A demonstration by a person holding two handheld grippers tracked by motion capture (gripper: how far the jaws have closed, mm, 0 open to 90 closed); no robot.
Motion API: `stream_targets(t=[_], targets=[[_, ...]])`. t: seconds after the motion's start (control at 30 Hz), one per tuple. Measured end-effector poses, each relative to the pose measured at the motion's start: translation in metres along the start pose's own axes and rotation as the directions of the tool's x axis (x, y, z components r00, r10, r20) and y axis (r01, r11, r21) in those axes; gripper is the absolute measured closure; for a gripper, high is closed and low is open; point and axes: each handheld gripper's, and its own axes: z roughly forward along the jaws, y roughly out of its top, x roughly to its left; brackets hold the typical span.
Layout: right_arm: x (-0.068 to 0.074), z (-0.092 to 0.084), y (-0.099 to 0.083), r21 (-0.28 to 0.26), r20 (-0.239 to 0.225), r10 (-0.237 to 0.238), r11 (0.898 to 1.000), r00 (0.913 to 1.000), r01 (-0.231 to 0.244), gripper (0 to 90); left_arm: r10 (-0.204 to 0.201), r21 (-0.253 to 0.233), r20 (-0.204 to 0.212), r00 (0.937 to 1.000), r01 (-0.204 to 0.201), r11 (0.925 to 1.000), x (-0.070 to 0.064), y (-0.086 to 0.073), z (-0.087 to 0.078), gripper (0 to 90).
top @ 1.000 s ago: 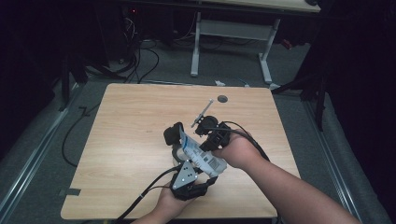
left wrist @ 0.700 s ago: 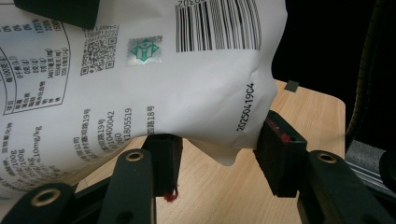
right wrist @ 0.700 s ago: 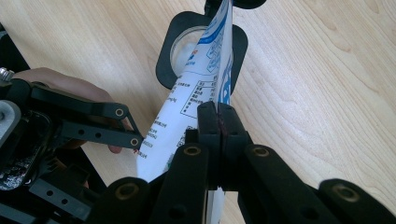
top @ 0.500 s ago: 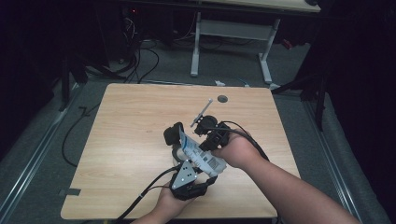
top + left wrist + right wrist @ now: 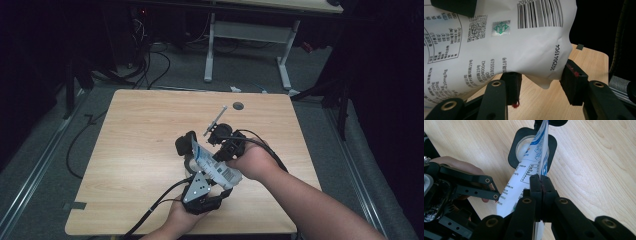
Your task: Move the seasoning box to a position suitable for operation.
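Note:
A white and blue printed pouch (image 5: pixel 212 167) hangs tilted between both grippers near the table's front middle. In the right gripper view the pouch (image 5: pixel 524 180) slants with its far end over a white cup in a black square holder (image 5: pixel 512 155). My right gripper (image 5: pixel 541 186) is shut on the pouch's thin side seam. In the left gripper view the pouch (image 5: pixel 511 45) shows a barcode, and my left gripper (image 5: pixel 542 83) presses on its bulging lower corner from both sides. From above, the left gripper (image 5: pixel 212 179) comes from below and the right gripper (image 5: pixel 220 157) from the right.
A thin metal rod (image 5: pixel 216 119) and a round black piece (image 5: pixel 221 131) lie just beyond the hands. A grommet hole (image 5: pixel 238 106) sits near the table's far edge. Bare wood table (image 5: pixel 135 135) spreads to the left. Cables trail off the front edge.

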Motion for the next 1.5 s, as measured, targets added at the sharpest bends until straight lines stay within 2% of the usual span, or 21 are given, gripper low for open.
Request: stream_targets(t=[1.5], targets=[[0.0025,-0.0023,-0.002,-0.011,-0.005,-0.003,1.0,1.0,0.003,90.0,0.021,-0.006,-0.006,0.9998,-0.021,0.9998,-0.0017,-0.0012,-0.0016,55.0]])
